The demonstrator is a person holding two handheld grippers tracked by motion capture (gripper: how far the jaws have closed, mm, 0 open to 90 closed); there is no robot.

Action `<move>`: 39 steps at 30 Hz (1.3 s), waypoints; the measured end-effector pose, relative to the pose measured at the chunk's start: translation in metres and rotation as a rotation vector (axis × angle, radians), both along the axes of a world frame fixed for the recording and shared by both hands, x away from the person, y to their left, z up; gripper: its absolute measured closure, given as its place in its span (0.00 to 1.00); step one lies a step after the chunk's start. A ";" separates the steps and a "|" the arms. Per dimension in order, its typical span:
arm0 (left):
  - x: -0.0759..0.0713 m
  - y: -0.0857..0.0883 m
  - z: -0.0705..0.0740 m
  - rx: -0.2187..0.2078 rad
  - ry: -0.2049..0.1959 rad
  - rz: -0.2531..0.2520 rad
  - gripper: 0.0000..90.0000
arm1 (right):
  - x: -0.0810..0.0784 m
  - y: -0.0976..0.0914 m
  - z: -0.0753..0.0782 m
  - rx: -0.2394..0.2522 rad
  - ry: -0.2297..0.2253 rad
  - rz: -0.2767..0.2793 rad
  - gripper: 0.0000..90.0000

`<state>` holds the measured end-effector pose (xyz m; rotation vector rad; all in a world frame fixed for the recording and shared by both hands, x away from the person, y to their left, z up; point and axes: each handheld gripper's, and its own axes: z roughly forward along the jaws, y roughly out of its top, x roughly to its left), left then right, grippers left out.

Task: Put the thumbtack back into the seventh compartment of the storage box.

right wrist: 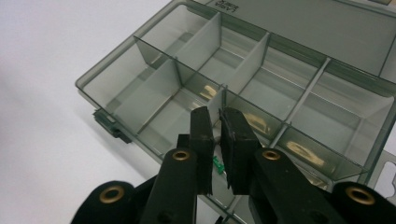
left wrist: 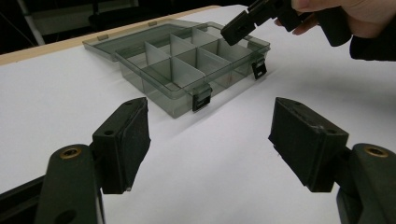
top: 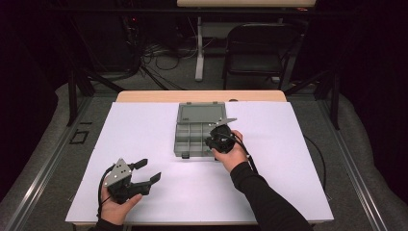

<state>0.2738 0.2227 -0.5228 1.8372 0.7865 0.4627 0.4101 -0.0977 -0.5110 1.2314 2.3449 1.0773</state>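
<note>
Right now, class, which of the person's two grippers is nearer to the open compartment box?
The right. The right gripper hangs over the box, above its near compartments on the right, jaws nearly together. The left gripper hovers open above the white sheet, well short of the box.

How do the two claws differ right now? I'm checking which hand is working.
The left claw stands wide open over bare white table; the right claw is shut on a small green item, poised over the open compartment box. Both have black padded jaws.
</note>
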 end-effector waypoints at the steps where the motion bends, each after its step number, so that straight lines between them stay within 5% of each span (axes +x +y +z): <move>1: 0.000 0.000 0.000 0.001 0.001 -0.001 0.31 | 0.001 0.000 -0.001 -0.001 0.000 -0.004 0.93; 19: 0.000 -0.001 0.000 0.007 0.000 -0.002 0.31 | 0.005 0.002 -0.009 -0.024 0.005 -0.012 0.92; 27: 0.000 -0.001 0.000 0.007 -0.001 -0.003 0.31 | 0.003 0.002 -0.007 -0.027 -0.006 -0.010 0.82; 39: 0.000 0.000 0.000 0.004 -0.001 0.001 0.31 | -0.013 -0.007 0.013 0.044 -0.049 -0.004 0.59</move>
